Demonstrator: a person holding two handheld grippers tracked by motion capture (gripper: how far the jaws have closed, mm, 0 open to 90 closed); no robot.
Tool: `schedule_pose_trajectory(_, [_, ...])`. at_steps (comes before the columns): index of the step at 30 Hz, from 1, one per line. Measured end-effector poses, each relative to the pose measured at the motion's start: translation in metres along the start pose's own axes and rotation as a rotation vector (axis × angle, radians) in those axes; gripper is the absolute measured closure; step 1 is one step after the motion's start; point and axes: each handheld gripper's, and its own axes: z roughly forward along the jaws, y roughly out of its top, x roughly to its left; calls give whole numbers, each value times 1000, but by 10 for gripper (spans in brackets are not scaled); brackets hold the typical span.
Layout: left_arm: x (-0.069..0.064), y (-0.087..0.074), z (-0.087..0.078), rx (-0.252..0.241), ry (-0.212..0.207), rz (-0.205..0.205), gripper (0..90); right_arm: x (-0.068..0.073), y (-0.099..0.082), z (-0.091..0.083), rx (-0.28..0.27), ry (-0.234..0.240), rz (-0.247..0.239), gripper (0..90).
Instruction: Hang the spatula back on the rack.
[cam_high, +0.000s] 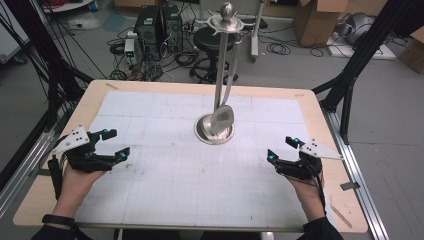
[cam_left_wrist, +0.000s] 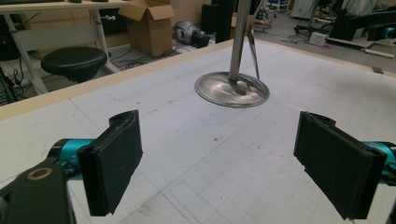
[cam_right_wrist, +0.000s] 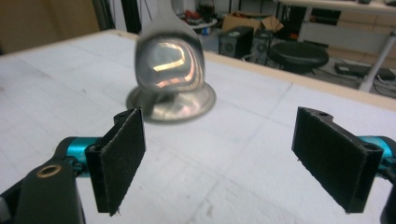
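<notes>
A steel utensil stand (cam_high: 220, 60) rises from a round base (cam_high: 202, 134) at the middle of the table. A large metal spoon (cam_high: 223, 118) hangs from its top ring, bowl down near the base. In the left gripper view the stand's pole (cam_left_wrist: 239, 37) and base (cam_left_wrist: 232, 89) lie ahead. The spoon's bowl (cam_right_wrist: 169, 60) hangs in front of the base (cam_right_wrist: 205, 100) in the right gripper view. My left gripper (cam_high: 113, 143) is open at the table's left side. My right gripper (cam_high: 281, 148) is open at the right. Both hold nothing.
A white gridded mat (cam_high: 190, 165) covers the wooden table (cam_high: 320, 120). Beyond the far edge are a black stool (cam_high: 210, 37), computer boxes (cam_high: 159, 22), floor cables and cardboard boxes (cam_high: 320, 20). Black frame legs (cam_high: 350, 75) stand at both sides.
</notes>
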Motion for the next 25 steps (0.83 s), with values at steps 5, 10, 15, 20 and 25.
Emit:
schedule_pose_trajectory(5, [1,-1,0,8,3,0,158,-4,-6,2,26,-10,6,168])
schedule_pose_trajectory(10, [0,0,0,10,4,2,158,-3,-6,2,25,-12,-2,168])
schedule_pose_trajectory(15, [0,0,0,9,3,3,158,-3,-6,2,28,-14,-1,168])
schedule_pose_trajectory(20, [1,0,0,6,5,3,158,-3,-6,2,27,-15,-1,167])
schedule_pose_trajectory(25, [1,-1,1,11,7,0,158,-4,-6,3,31,-13,-1,164])
